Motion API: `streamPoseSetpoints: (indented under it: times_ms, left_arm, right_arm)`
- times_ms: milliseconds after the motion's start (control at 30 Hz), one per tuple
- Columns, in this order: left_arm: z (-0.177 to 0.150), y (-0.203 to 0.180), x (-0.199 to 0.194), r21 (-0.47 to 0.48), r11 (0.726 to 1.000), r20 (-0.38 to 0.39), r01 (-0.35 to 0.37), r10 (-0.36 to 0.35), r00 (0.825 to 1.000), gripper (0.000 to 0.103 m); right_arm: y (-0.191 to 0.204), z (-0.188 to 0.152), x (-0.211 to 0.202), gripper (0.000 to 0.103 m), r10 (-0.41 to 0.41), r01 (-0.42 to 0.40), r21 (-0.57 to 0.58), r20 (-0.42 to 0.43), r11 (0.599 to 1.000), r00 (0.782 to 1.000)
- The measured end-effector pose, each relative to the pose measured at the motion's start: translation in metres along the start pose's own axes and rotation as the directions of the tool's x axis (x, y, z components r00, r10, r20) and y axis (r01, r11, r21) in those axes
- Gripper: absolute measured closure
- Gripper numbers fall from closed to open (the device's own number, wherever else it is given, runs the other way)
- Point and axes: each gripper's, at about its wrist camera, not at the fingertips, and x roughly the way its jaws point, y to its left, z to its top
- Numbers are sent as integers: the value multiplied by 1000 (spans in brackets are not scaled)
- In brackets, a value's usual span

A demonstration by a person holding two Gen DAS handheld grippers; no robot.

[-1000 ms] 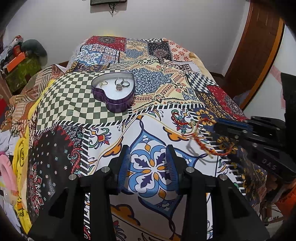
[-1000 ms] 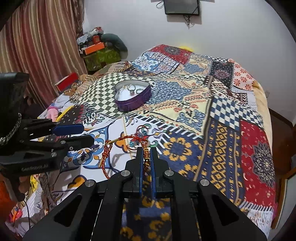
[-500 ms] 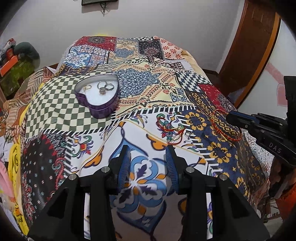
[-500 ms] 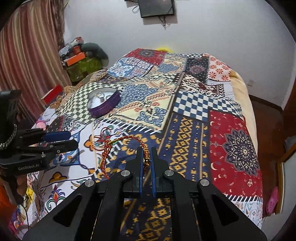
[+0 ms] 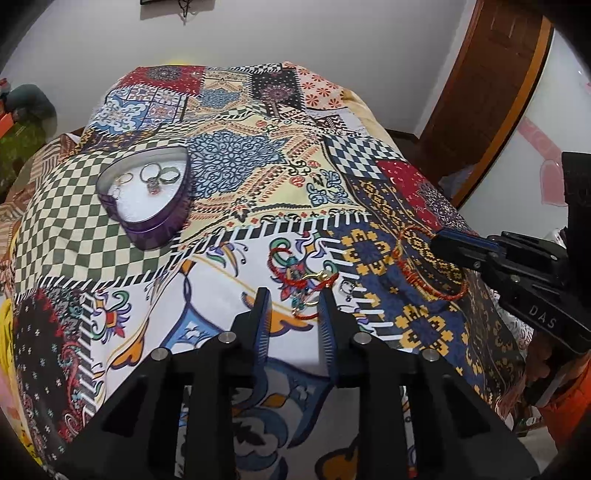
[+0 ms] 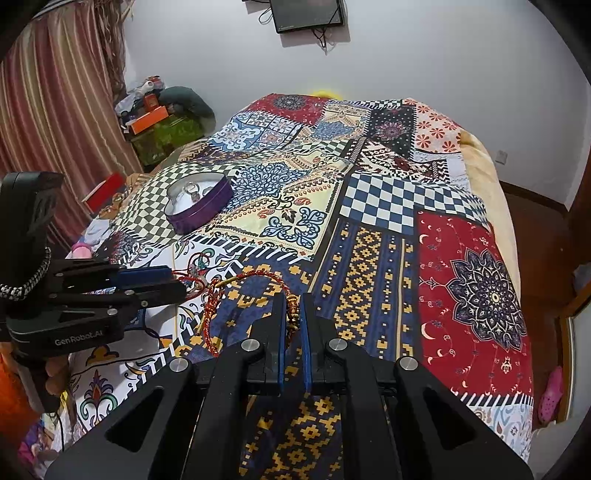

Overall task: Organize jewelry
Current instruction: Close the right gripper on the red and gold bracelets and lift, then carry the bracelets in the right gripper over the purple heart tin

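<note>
Nearest in the right wrist view, the right gripper (image 6: 293, 308) is clamped on the beaded clasp of a red woven bracelet (image 6: 255, 275), whose loop arcs up and to the left over the navy-and-gold patch of the patchwork bedspread (image 6: 388, 206). To its left the left gripper (image 6: 177, 282) reaches in from the side, a hand (image 6: 55, 373) partly visible beneath its body. In the left wrist view the left gripper (image 5: 294, 295) has its jaws apart, though they have just been closing; a second red cord bracelet (image 5: 295, 280) with a gold piece lies on the white floral patch between and just beyond the tips, not gripped. Farther off, on the green-checked patch, sits a purple heart-shaped tin (image 5: 147, 199) with its white inside showing, holding several rings (image 5: 157, 177). Beyond the bed, a pile of belongings (image 6: 159, 114) lies beside a striped curtain (image 6: 55, 110), and a dark screen (image 6: 306, 14) hangs on the white wall.
</note>
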Motion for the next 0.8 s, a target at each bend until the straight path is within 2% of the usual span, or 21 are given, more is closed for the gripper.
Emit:
streamPoseSetpoints:
  times_ms: [100, 133, 400, 800]
  left_arm:
    - [-1, -1, 1, 6, 1000, 2, 2, -2, 1000, 97]
    - [-1, -1, 1, 4, 1000, 4, 3, -3, 1000, 98]
    - [-3, 4, -13, -13, 1000, 39, -5, 6, 999, 98]
    - [6, 12, -61, -42, 999, 153, -19, 25, 988, 98]
  right_arm:
    - [2, 1, 1, 97, 7, -7, -8, 1, 1000, 1000]
    - [3, 2, 1, 97, 9, -9, -9, 1, 1000, 1000]
    - [9, 8, -4, 97, 18, -18, -17, 21, 1000, 1000]
    - [27, 24, -21, 97, 20, -17, -49, 73, 999, 997]
